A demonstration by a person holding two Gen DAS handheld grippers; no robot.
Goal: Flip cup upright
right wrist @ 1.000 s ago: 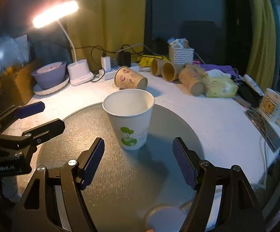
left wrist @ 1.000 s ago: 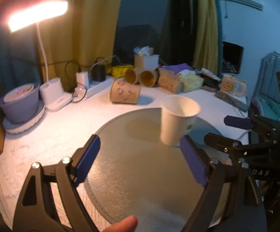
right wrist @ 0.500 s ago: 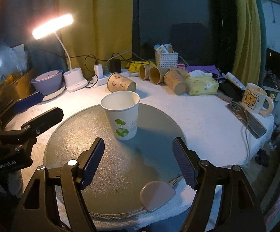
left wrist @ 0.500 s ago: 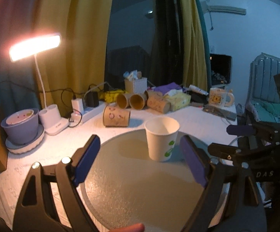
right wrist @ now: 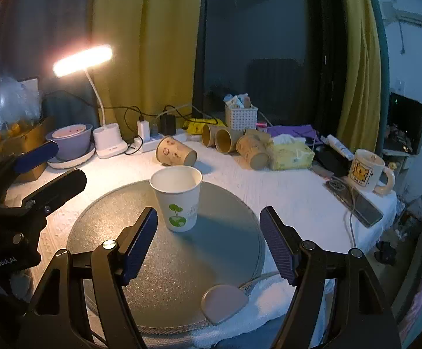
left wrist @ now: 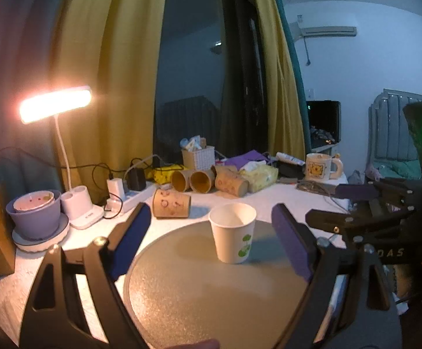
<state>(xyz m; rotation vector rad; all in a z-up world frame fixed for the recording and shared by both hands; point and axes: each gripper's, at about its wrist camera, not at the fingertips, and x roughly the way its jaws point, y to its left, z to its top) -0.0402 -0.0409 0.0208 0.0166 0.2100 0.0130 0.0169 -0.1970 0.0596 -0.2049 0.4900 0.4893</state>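
A white paper cup with a green leaf print (left wrist: 232, 232) stands upright, mouth up, on a round grey mat (left wrist: 199, 290). It shows in the right wrist view too (right wrist: 177, 199), on the same mat (right wrist: 164, 261). My left gripper (left wrist: 211, 241) is open and empty, held back from the cup. My right gripper (right wrist: 208, 241) is open and empty, also back from the cup. Each gripper shows at the side of the other's view: the right one (left wrist: 353, 206) and the left one (right wrist: 45, 165).
A brown paper cup (right wrist: 176, 151) lies on its side behind the mat, and more brown cups (right wrist: 231, 142) lie farther back. A lit desk lamp (right wrist: 106, 142), a purple bowl (right wrist: 71, 141), a power strip, a tissue pack and a mug (right wrist: 366, 171) crowd the table's back and right.
Both grippers have pulled back and up from the upright cup, so it looks smaller and farther away. The cup has not moved.
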